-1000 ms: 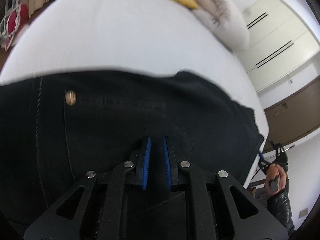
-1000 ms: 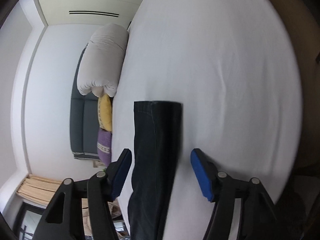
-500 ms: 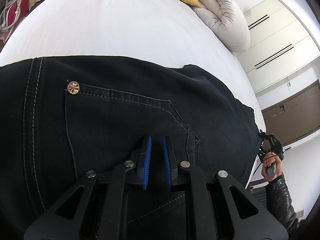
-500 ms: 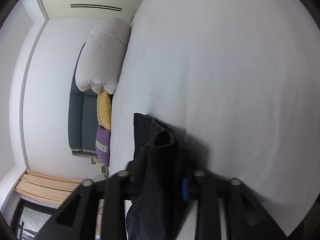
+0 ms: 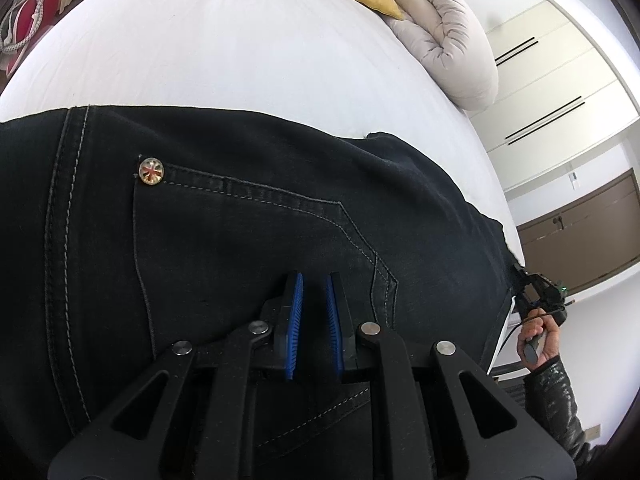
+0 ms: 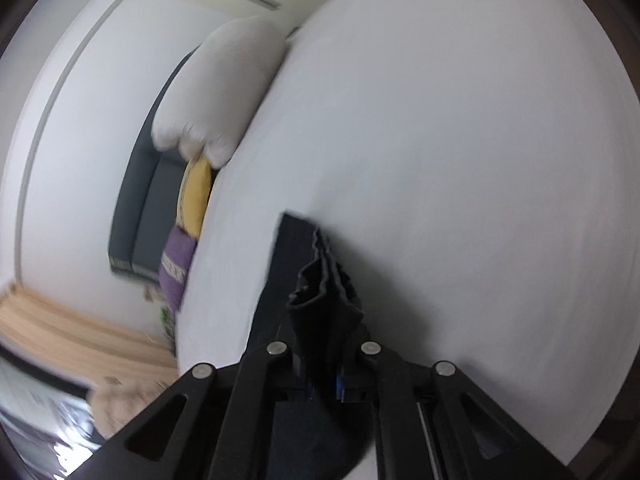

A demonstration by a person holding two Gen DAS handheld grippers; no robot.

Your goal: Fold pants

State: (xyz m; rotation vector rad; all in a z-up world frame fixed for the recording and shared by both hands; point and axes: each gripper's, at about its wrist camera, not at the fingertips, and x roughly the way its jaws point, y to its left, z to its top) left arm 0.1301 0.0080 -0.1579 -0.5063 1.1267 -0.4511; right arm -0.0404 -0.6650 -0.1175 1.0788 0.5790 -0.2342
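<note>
Black jeans [image 5: 248, 240] lie spread across the white bed [image 5: 224, 52], waist end under the left gripper [image 5: 314, 312]. Its jaws stand narrow, almost together, pressing the pocket area, apparently to anchor it. The right gripper [image 6: 324, 360] has just been closing its jaws and now pinches the bunched leg hem [image 6: 320, 280], likely to carry it toward the waist.
</note>
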